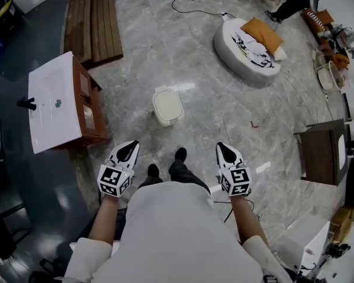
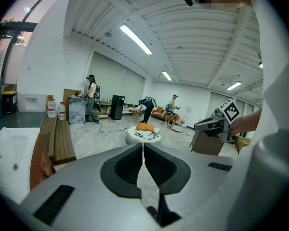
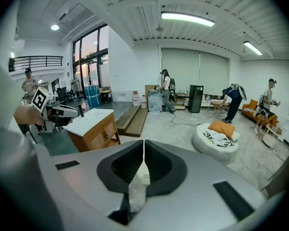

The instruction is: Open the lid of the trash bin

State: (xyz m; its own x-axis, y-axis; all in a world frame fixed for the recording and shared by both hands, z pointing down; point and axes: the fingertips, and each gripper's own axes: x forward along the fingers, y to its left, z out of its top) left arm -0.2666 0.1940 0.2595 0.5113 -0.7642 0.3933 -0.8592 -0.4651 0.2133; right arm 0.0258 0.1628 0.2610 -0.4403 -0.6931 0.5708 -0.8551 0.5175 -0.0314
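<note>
The trash bin (image 1: 168, 107) is a small white box with its lid down, standing on the marble floor ahead of the person's feet. My left gripper (image 1: 128, 151) hangs at waist height to the bin's lower left, well short of it. My right gripper (image 1: 225, 151) is level with it at the lower right. Both are shut with nothing between the jaws. In the left gripper view the left gripper (image 2: 143, 146) shows its dark pads pressed together. The right gripper (image 3: 143, 143) in its own view looks the same. Each gripper view points out over the room above the bin.
A wooden cabinet with a white sink top (image 1: 53, 102) stands left of the bin. Wooden pallets (image 1: 93, 22) lie behind it. A round white cushion bed (image 1: 248, 43) sits at the far right, and a dark table (image 1: 321, 152) at the right edge. Several people (image 3: 233, 102) work at the far wall.
</note>
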